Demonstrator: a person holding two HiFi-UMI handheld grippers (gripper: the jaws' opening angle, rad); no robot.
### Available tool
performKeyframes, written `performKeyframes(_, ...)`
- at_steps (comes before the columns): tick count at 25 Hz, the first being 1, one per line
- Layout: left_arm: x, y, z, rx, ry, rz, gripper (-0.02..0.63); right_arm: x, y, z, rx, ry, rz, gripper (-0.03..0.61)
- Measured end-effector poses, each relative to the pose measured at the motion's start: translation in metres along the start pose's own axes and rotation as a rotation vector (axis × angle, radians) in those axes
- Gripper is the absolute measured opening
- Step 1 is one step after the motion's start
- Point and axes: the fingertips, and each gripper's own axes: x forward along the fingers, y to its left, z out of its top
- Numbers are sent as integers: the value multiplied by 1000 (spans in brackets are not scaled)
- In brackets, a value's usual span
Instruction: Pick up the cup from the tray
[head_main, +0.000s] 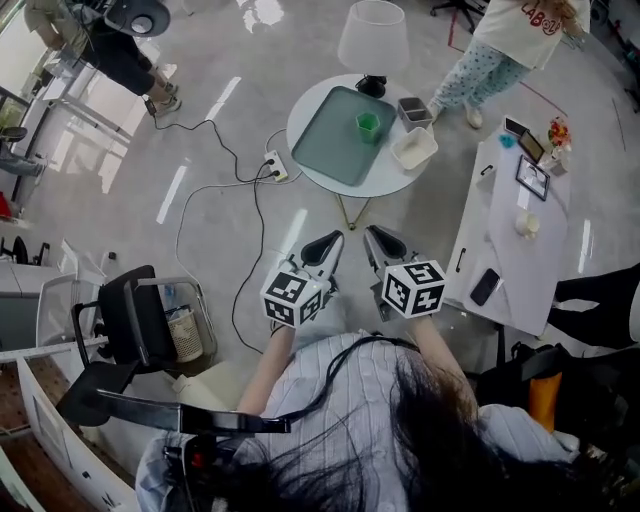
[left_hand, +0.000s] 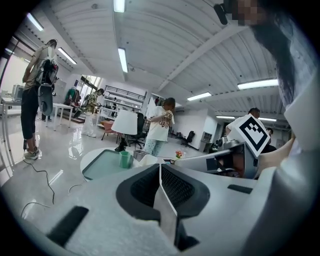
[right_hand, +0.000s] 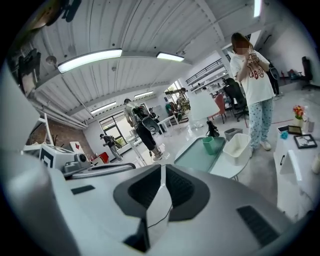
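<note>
A person's two handheld tools hang side by side over the grey floor, well short of the round white table (head_main: 395, 180). The left gripper (head_main: 322, 248) has its jaws pressed together with nothing between them, and the right gripper (head_main: 384, 243) is likewise closed and empty. Each carries its marker cube close to the person's forearms. On the table a green tray (head_main: 335, 140) bears a single item, the green cup (head_main: 368, 124), which stands upright near the tray's far right corner. Whether the cup holds anything cannot be told from any view. Just beside the tray on the right sits a white tub (head_main: 414, 148), its inside showing plain white. Behind it stands a smaller grey box (head_main: 412, 110), whose contents cannot be made out. A lamp with a white shade (head_main: 373, 38) stands at the table's far edge. In the left gripper view the cup (left_hand: 125, 159) shows ahead and left of the closed jaw tips (left_hand: 160, 169). In the right gripper view it (right_hand: 208, 145) lies ahead and to the right, beside the tub (right_hand: 236, 145). A second person in patterned trousers (head_main: 480, 65) stands beyond the table. A long white desk (head_main: 505, 240) runs along the right.
</note>
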Motion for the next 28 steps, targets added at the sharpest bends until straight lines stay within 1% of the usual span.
performKeyframes(8,9,64,16,4,26,-58,16,63,3,23,54,-22,-50,46)
performKeyframes(14,9,96,19,-17,33,-92,16,87,10,32,65,-34,-92,46)
performKeyframes(22,18,110,13,-80,34,-124,17,96,4,29,63,4,-138,46)
performKeyframes(28,28,111,8,-92,55,-137,16,106,-13,32,57,15,-147,46)
